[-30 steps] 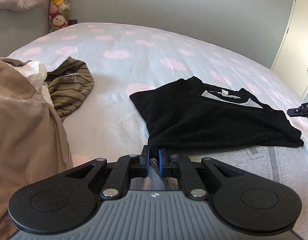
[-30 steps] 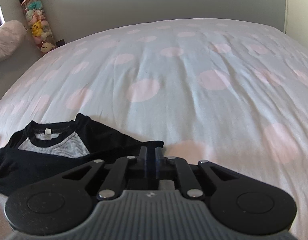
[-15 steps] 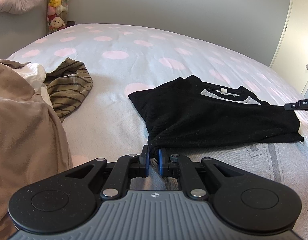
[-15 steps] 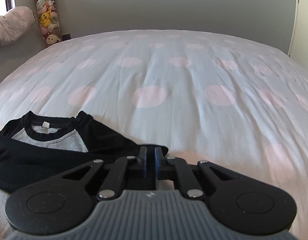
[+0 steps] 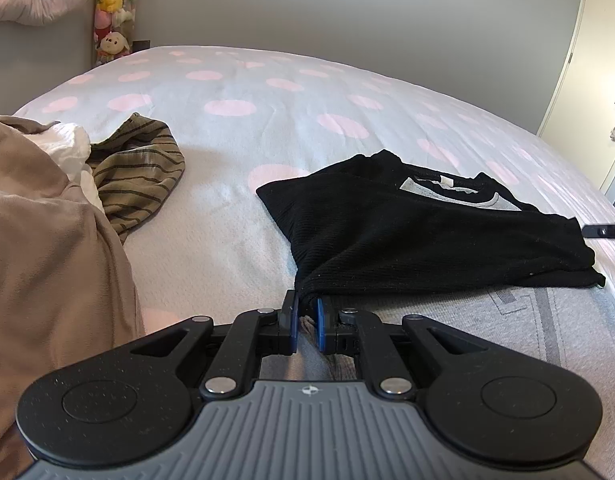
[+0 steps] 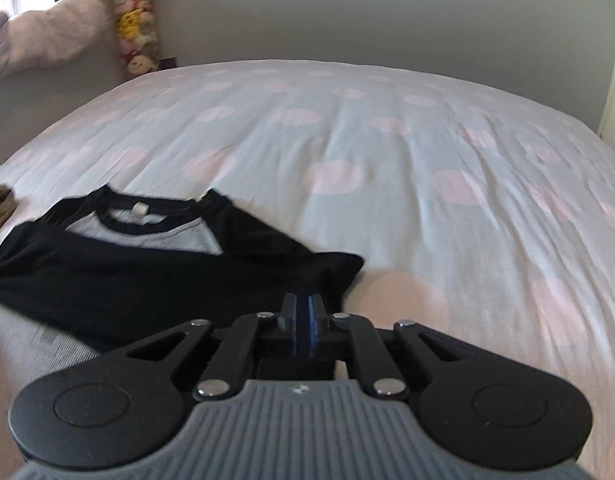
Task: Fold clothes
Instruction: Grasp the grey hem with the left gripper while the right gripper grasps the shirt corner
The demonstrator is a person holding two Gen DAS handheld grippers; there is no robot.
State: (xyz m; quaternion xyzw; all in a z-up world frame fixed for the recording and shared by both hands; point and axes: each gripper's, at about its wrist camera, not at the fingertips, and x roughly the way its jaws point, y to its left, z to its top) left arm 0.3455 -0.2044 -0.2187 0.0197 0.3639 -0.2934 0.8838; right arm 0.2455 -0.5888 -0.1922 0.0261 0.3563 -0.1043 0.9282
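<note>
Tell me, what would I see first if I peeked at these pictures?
A black-and-grey long-sleeved shirt lies in the middle of a pale bedspread with pink dots, its black sleeves folded across the grey body. The left tongs pinch its near corner, and the right tongs are closed at its other edge. A heap of tan and striped clothes waits at the left.

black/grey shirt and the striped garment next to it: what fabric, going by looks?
Black-and-grey shirt: looks like a matte rib knit, likely cotton jersey; fine ribbing shows and it drapes limp from the left gripper. Striped garment: thin olive knit with dark stripes, soft crumpled folds; fibre unclear.
</note>
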